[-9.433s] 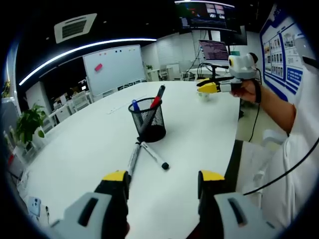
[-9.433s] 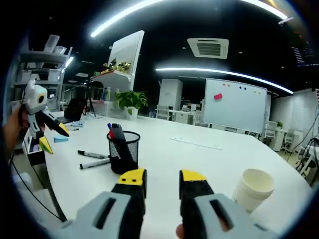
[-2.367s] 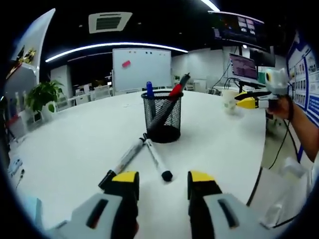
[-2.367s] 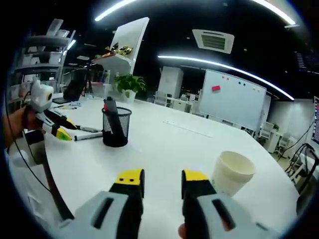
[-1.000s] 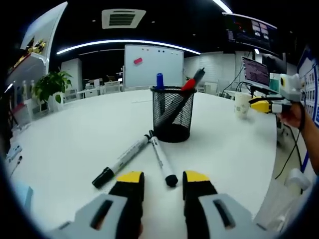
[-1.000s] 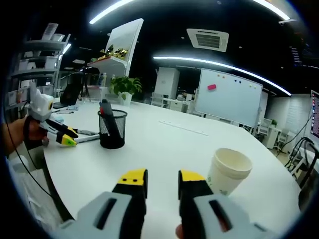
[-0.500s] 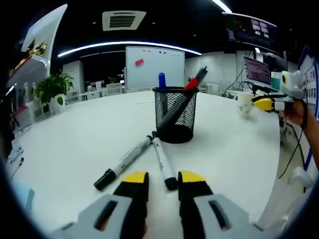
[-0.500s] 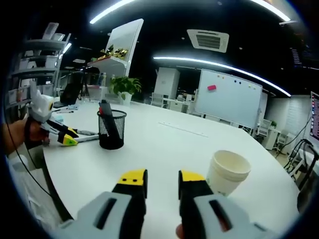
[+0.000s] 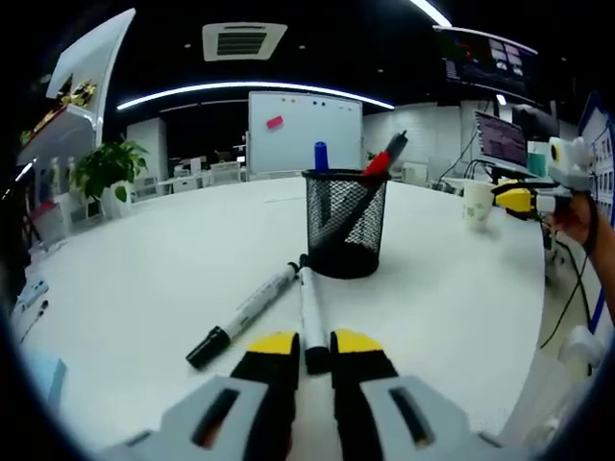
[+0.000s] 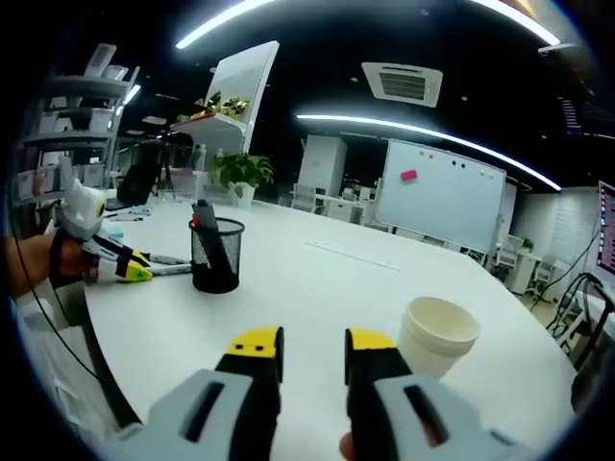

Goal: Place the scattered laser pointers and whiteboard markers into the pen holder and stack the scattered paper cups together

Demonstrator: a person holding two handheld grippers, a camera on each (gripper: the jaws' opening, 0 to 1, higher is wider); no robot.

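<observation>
The left claw (image 9: 315,344) is gripping a marker (image 9: 311,314) lying beside the pen holder (image 9: 345,224); the right claw (image 10: 313,342) is hanging unclenched near a paper cup (image 10: 434,336).

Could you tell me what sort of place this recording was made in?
Most likely an open-plan office or meeting area: a large white table holds a mesh pen holder with markers, a wall-mounted whiteboard stands behind it, and computer monitors sit at desks to one side.
</observation>
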